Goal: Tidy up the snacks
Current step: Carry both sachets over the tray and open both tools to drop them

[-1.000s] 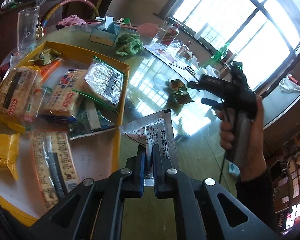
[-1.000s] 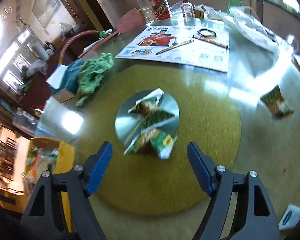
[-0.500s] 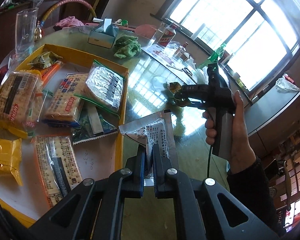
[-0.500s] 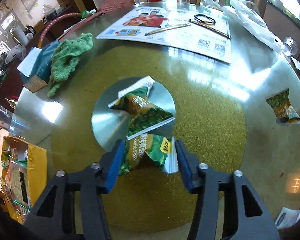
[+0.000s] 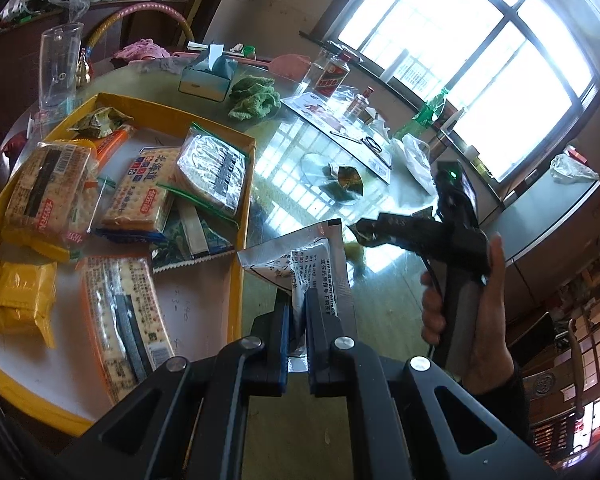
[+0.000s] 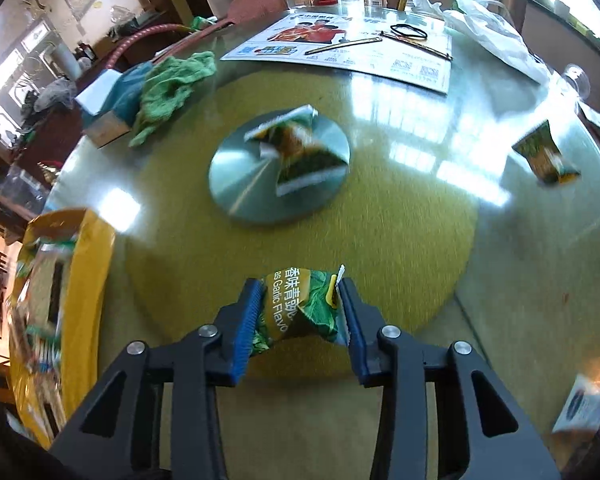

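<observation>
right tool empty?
No, the right tool is shut on a green snack bag, pinched between its blue pads.

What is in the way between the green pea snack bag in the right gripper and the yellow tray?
Nothing visible. The right gripper holds the green pea snack bag, and only bare glass tabletop lies before the yellow tray.

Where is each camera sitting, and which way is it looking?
Left wrist: sits on the left hand-held gripper, which pinches a silver packet; looks across the yellow tray toward the window; shows the right hand.
Right wrist: sits on the right hand-held gripper, which grips a green snack bag; looks down over the table at the metal disc.
Shared: green cloth, yellow tray, metal disc.
</observation>
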